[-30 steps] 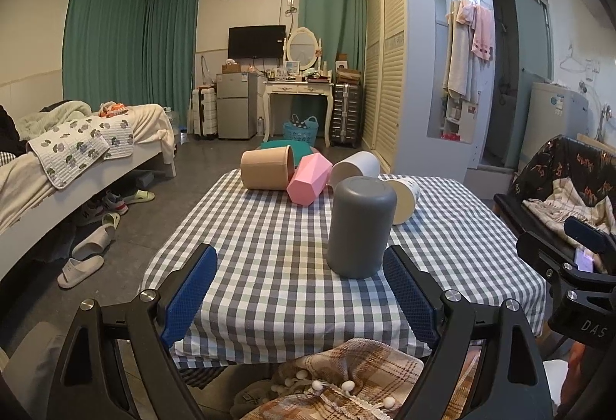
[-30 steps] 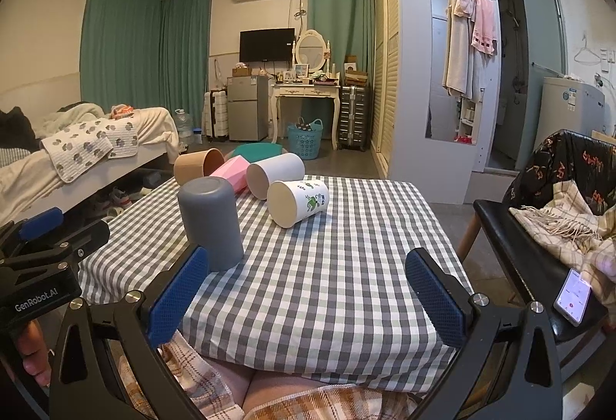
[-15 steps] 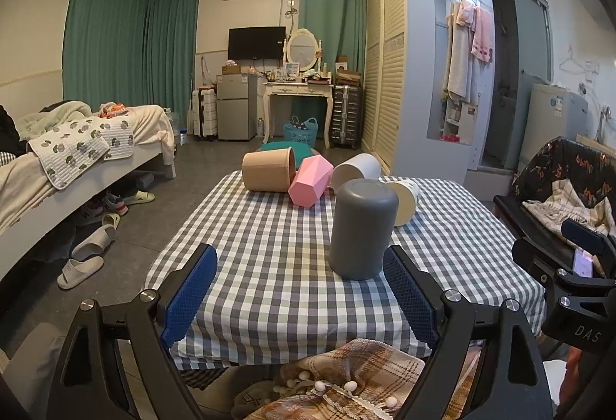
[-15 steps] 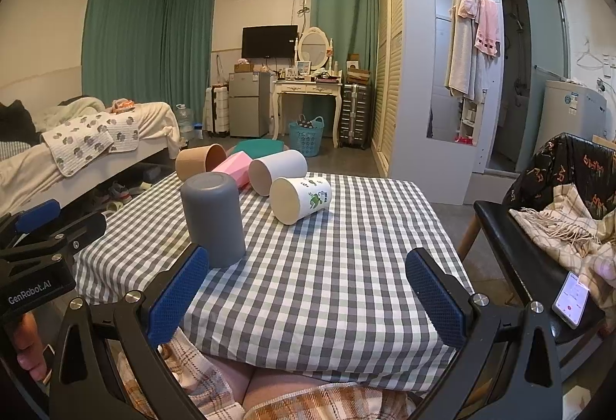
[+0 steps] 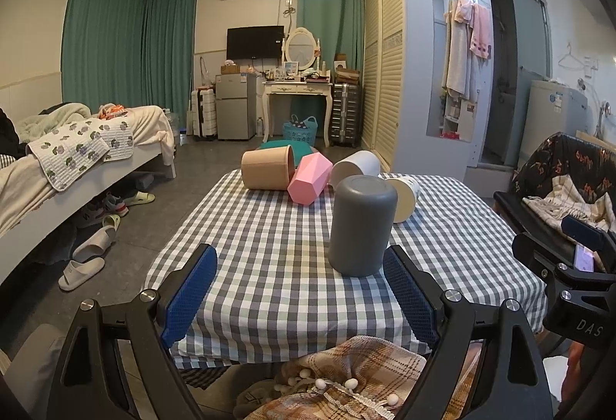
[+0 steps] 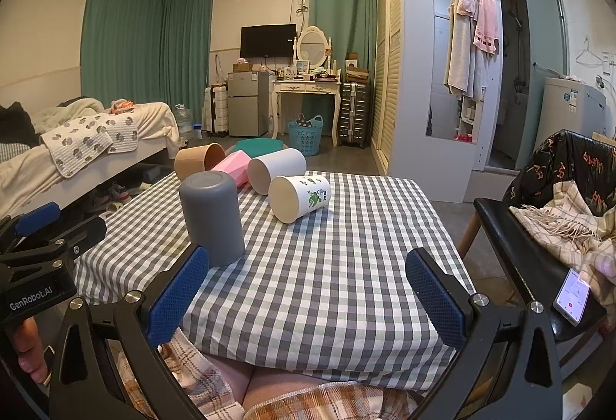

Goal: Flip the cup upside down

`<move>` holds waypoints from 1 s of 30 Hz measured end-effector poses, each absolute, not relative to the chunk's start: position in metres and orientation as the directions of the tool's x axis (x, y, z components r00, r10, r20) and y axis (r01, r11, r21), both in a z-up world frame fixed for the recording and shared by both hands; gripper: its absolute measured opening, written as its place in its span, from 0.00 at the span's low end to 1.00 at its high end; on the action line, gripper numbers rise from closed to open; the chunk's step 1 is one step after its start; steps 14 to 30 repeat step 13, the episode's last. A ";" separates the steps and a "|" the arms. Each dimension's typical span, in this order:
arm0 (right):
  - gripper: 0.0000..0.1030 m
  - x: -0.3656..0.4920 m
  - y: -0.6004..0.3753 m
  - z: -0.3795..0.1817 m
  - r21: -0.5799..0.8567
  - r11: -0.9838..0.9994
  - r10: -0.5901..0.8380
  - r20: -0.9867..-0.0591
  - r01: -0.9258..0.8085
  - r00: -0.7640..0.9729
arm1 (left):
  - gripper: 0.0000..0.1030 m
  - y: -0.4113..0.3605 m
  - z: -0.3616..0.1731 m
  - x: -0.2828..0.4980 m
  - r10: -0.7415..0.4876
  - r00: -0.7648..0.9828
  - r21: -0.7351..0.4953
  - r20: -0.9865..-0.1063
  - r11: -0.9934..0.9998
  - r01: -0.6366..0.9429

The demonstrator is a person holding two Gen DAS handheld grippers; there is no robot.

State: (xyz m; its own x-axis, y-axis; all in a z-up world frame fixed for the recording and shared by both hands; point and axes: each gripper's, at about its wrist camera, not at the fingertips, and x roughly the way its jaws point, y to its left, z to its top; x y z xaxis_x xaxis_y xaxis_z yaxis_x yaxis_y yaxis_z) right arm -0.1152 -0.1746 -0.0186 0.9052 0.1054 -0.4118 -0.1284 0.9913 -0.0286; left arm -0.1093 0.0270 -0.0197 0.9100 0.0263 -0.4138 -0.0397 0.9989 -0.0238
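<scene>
Left wrist view shows the grey cup [image 5: 362, 225] a little right of centre, standing mouth-down on the checked tablecloth [image 5: 269, 266] with its closed, rounded base uppermost. Compared with a second ago, almost nothing on the table has moved; the camera has only drifted slightly back and up, so the cup sits a touch farther from the left gripper [image 5: 300, 298]. That gripper's blue-padded fingers are spread wide with nothing between them, the right-hand pad just beside the cup's lower edge but apart from it. I judge the grey cup's flip done and the tools backing away.

From the right wrist view, the right gripper [image 6: 306, 298] is likewise spread and empty in the lower part of the frame, its left pad near the grey cup [image 6: 213, 218] at centre left.

Grey cup: a smooth, matte cylinder with softly rounded shoulders, probably plastic. Behind it four others lie on their sides in a row. The tan cup [image 5: 267, 168] is a plain matte taper. Beside it the pink cup [image 5: 310, 179] is faceted and angular. Next come a smooth white cup [image 6: 275, 169] and a printed cup [image 6: 300, 196] with a green leaf motif, its cream mouth facing the camera. If the task covers them, those remain to do. The cloth is soft woven gingham that drapes over the table edge.
</scene>
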 end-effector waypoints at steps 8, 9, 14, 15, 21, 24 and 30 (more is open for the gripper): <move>1.00 -0.115 -0.174 -0.021 -0.028 0.991 0.107 -0.416 -0.131 0.903 | 0.88 0.027 -0.022 -0.110 0.025 0.908 -0.025 -0.419 0.999 -0.039; 1.00 -0.115 -0.174 -0.021 -0.028 0.991 0.108 -0.417 -0.131 0.903 | 0.88 0.027 -0.022 -0.110 0.024 0.907 -0.025 -0.419 0.999 -0.038; 1.00 -0.115 -0.174 -0.023 -0.025 0.991 0.109 -0.418 -0.132 0.902 | 0.88 0.027 -0.023 -0.111 0.023 0.907 -0.023 -0.421 0.999 -0.036; 1.00 -0.115 -0.174 -0.023 -0.025 0.991 0.109 -0.418 -0.132 0.902 | 0.88 0.027 -0.023 -0.111 0.023 0.907 -0.023 -0.421 0.999 -0.036; 1.00 -0.115 -0.174 -0.023 -0.025 0.991 0.109 -0.418 -0.132 0.902 | 0.88 0.027 -0.023 -0.111 0.023 0.907 -0.023 -0.421 0.999 -0.036; 1.00 -0.115 -0.174 -0.023 -0.025 0.991 0.109 -0.418 -0.132 0.902 | 0.88 0.027 -0.023 -0.111 0.023 0.907 -0.023 -0.421 0.999 -0.036; 1.00 -0.115 -0.174 -0.023 -0.025 0.991 0.109 -0.418 -0.132 0.902 | 0.88 0.027 -0.023 -0.111 0.023 0.907 -0.023 -0.421 0.999 -0.036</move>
